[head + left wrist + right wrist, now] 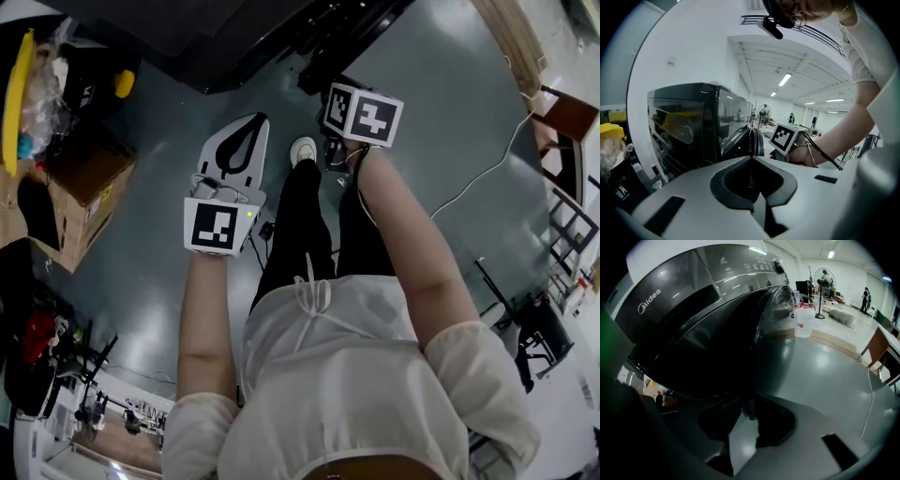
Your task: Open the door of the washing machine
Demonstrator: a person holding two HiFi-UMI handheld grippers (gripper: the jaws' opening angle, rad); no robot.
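One slim pinch: the right gripper clamps only the rim of the door and could slip if pulled off its swing. The left gripper, jaws together, holds nothing.

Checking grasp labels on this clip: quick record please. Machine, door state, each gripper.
appliance: washing machine, dark front-loader
door: door ajar, swung out from the machine's front
right gripper: right gripper closed on the door's lower rim
left gripper: left gripper jaws together, nothing between them, not touching the machine
task status: door only partly open
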